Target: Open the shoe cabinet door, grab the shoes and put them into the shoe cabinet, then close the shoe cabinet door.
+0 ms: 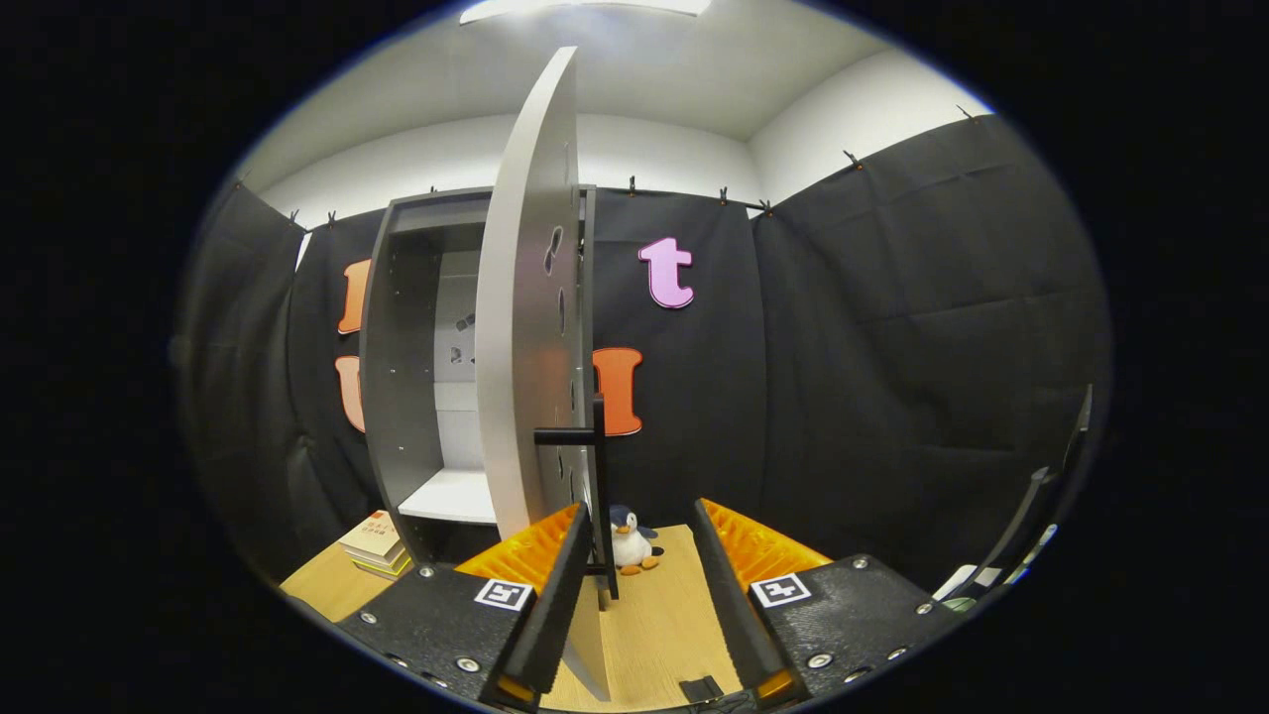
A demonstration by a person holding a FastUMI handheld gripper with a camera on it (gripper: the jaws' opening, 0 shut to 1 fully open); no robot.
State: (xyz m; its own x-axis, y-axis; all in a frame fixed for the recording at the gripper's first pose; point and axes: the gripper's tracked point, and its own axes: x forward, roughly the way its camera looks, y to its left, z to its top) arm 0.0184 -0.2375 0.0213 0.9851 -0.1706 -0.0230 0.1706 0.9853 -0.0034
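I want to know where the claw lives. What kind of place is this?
Probably a small test booth, not a real home: black cloth walls, a lone shoe cabinet with its door swung open, and a wooden table. The open claw sits by the door's handle.

grey cabinet door (pixel 525 327), black handle (pixel 598 476), tan table (pixel 654 615)

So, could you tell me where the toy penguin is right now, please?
The toy penguin sits on the wooden table, just beyond the open tool, right of the cabinet door and its black handle.

door (pixel 520 327): just ahead of the left jaw
penguin toy (pixel 630 541): beyond the jaws, on the counter (pixel 654 615)
books (pixel 377 543): left of the cabinet (pixel 406 367)
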